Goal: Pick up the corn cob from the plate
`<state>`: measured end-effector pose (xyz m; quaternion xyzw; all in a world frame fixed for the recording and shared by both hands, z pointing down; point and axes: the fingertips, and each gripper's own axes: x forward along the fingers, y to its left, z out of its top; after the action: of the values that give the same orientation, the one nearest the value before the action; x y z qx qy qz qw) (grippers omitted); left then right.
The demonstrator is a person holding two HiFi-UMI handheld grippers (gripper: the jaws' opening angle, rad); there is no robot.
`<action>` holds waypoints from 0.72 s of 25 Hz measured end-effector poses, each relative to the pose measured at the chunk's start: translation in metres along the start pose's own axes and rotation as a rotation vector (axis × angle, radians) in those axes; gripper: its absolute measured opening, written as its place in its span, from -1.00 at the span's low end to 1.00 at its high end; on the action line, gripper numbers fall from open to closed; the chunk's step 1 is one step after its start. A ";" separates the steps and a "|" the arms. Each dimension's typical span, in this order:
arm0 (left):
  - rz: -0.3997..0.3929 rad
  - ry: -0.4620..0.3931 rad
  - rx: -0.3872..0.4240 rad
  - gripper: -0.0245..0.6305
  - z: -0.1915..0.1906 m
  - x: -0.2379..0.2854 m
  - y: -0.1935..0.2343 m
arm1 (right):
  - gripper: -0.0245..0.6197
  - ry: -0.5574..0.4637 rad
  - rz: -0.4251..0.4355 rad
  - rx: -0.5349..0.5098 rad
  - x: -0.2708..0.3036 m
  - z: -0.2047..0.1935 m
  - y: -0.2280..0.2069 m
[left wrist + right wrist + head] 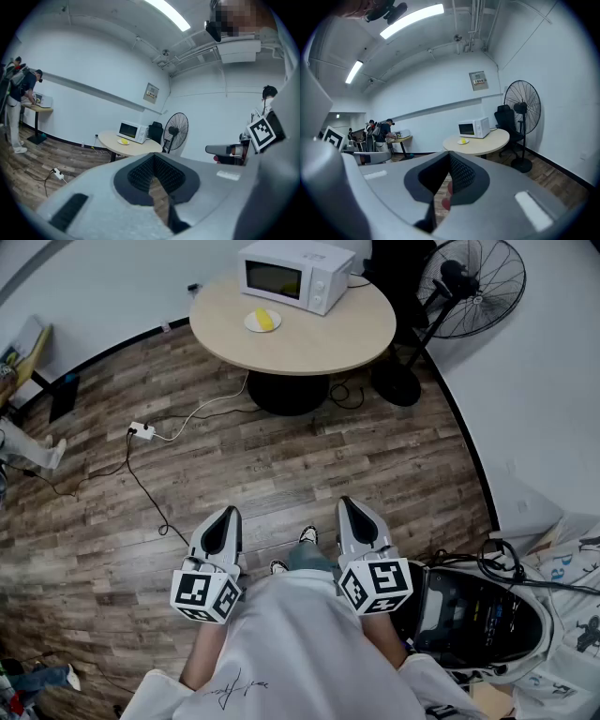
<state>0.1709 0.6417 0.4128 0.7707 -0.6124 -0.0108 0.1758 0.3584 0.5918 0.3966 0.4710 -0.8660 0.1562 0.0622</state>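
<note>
The yellow corn cob (pixel 265 320) lies on a small white plate (pixel 250 323) on the round wooden table (pixel 328 338), far ahead across the floor. It also shows small in the left gripper view as the corn cob (pixel 124 140) and in the right gripper view as the corn cob (pixel 463 140). My left gripper (pixel 224 514) and right gripper (pixel 348 503) are held close to the person's body, side by side, aimed toward the table. Both have their jaws together with nothing between them, as the left gripper (pixel 157 177) and right gripper (pixel 449 174) show in their own views.
A white microwave (pixel 295 275) stands behind the plate. A black standing fan (pixel 473 282) is right of the table. A power strip (pixel 142 430) and cables lie on the wood floor. A dark machine (pixel 469 615) sits at my right. People stand at a far desk (pixel 40 108).
</note>
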 end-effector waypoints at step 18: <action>-0.050 0.012 -0.032 -0.93 0.015 0.034 0.032 | -0.89 -0.036 0.085 0.090 0.056 0.019 0.014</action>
<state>0.1459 0.5996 0.4144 0.7828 -0.5916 -0.0204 0.1915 0.3169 0.5479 0.3904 0.4389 -0.8782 0.1891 0.0186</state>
